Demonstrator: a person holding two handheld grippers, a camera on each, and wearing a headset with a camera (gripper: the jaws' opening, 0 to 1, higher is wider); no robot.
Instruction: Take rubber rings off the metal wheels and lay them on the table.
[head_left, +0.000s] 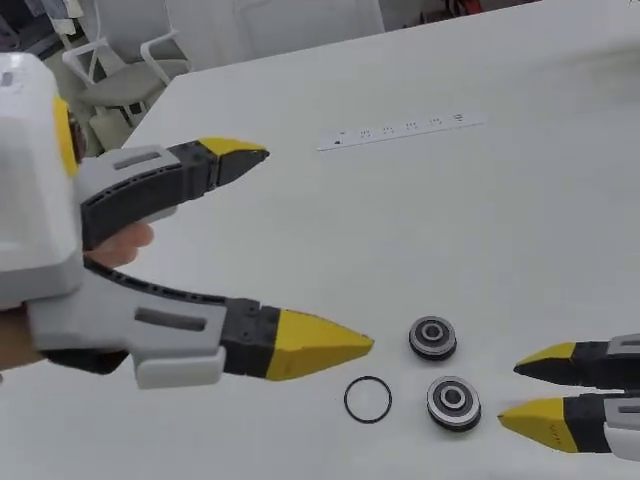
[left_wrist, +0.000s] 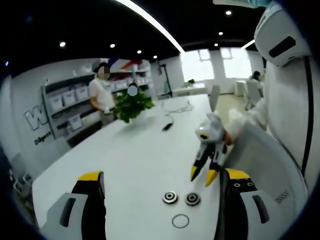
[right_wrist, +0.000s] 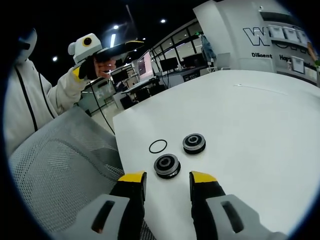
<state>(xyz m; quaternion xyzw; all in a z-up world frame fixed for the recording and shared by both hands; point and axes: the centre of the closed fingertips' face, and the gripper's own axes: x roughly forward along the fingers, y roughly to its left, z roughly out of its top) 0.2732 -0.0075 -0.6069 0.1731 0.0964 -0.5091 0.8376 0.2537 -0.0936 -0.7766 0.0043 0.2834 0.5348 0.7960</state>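
Note:
Two metal wheels with black rubber rims lie flat near the table's front edge: one further back (head_left: 432, 338) (left_wrist: 170, 197) (right_wrist: 194, 143) and one closer (head_left: 453, 403) (left_wrist: 192, 199) (right_wrist: 167, 165). A loose black rubber ring (head_left: 367, 399) (left_wrist: 180, 220) (right_wrist: 158, 146) lies on the table beside them. My left gripper (head_left: 305, 250) (left_wrist: 162, 177) is held above the table with its jaws spread wide and nothing between them. To the right of the closer wheel, my right gripper (head_left: 512, 392) (right_wrist: 166, 180) is open and empty, its tips pointing at that wheel without touching it.
The white table (head_left: 450, 220) stretches far ahead, with a printed paper strip (head_left: 400, 130) lying on it. Office chairs (head_left: 120, 70) stand at its back left corner. A potted plant (left_wrist: 132, 105), a cable (left_wrist: 172, 120) and a standing person (left_wrist: 102, 95) are at the far end. A mesh chair (right_wrist: 55, 165) is close.

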